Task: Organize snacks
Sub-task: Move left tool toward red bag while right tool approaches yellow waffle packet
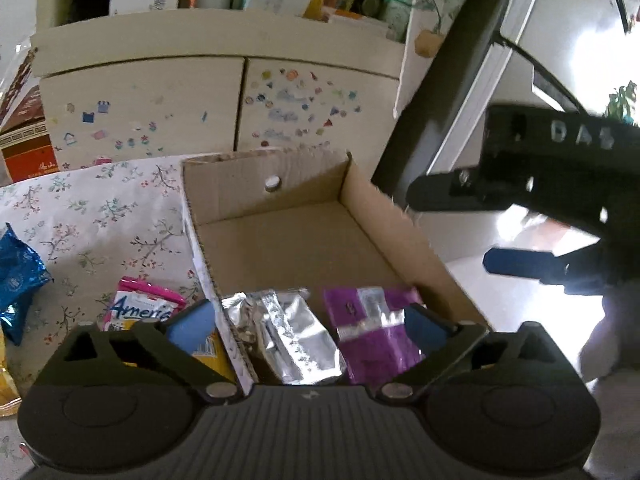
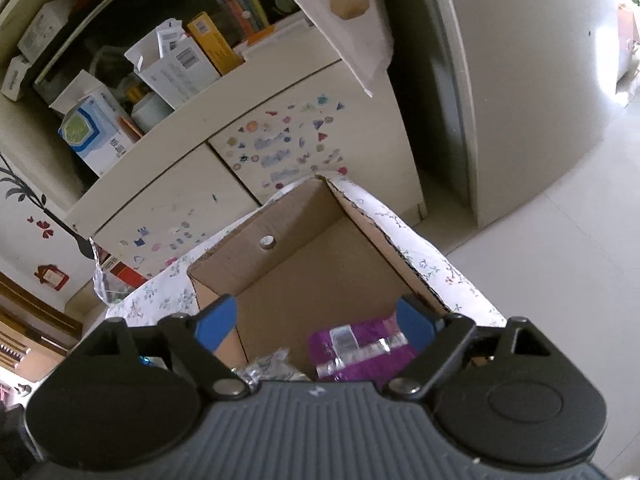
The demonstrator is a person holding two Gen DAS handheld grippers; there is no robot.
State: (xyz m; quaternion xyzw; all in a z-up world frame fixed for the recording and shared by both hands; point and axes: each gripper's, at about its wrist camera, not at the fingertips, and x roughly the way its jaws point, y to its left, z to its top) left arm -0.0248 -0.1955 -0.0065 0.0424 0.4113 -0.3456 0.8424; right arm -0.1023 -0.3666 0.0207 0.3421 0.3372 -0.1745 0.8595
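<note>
Left gripper [image 1: 308,320]: black linkage arms, blue finger pads [image 1: 192,330], silver pivot screws, ribbed grey housing at 6 o'clock. Right gripper [image 2: 316,326]: identical; raised "DAS" lettering on its body.

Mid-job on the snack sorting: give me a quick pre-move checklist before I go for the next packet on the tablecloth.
1. Left gripper free: ok, jaws open, nothing held.
2. Right gripper free: ok, jaws open, nothing held.
3. Room in the cardboard box: ok, only the silver packet and purple packet lie at its near end.
4. Next item in reach: ok, the pink packet lies on the floral tablecloth just left of the box.
5. Blue packet accessible: cannot tell, cut by the frame edge.
6. Grippers clear of each other: ok, right one is off to the box's right side.
</note>
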